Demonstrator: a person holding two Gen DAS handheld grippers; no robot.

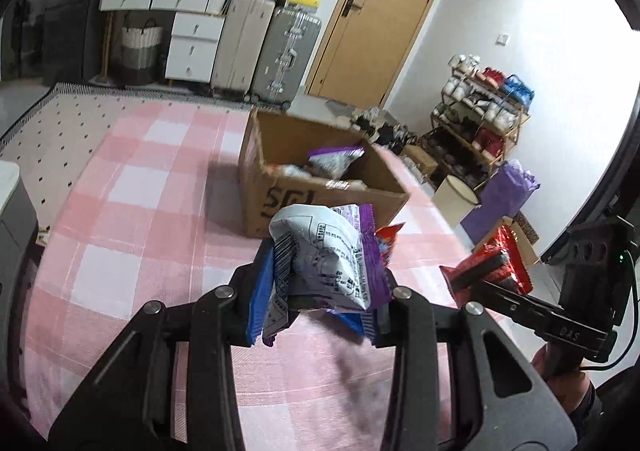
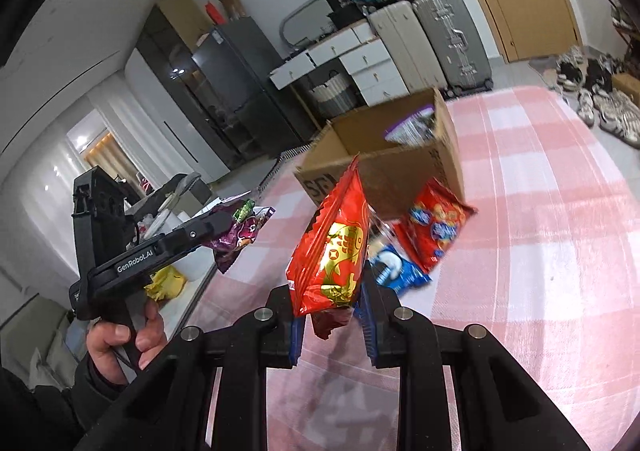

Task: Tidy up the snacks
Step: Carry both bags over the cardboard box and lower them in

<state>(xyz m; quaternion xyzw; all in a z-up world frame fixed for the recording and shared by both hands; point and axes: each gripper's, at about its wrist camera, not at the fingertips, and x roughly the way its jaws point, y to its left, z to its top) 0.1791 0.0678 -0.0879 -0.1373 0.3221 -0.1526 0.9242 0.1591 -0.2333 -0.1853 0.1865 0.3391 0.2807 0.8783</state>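
Note:
My left gripper (image 1: 320, 303) is shut on a white-and-purple snack packet (image 1: 324, 259), held up above the pink checked cloth (image 1: 160, 211). Beyond it stands an open cardboard box (image 1: 312, 203) with a purple packet (image 1: 336, 159) and other snacks inside. My right gripper (image 2: 332, 315) is shut on a red-and-gold packet (image 2: 332, 251), also lifted off the cloth. In the right wrist view the left gripper (image 2: 224, 223) shows at the left with its purple packet (image 2: 240, 235). A red snack packet (image 2: 436, 227) and a blue one (image 2: 396, 267) lie on the cloth before the box (image 2: 400, 171).
Suitcases (image 1: 280, 51), white drawers (image 1: 192, 47) and a wooden door (image 1: 380, 11) line the far wall. A shoe rack (image 1: 480, 111) and a purple bag (image 1: 504, 195) stand at the right. A white side table holds a yellow packet (image 2: 166, 283).

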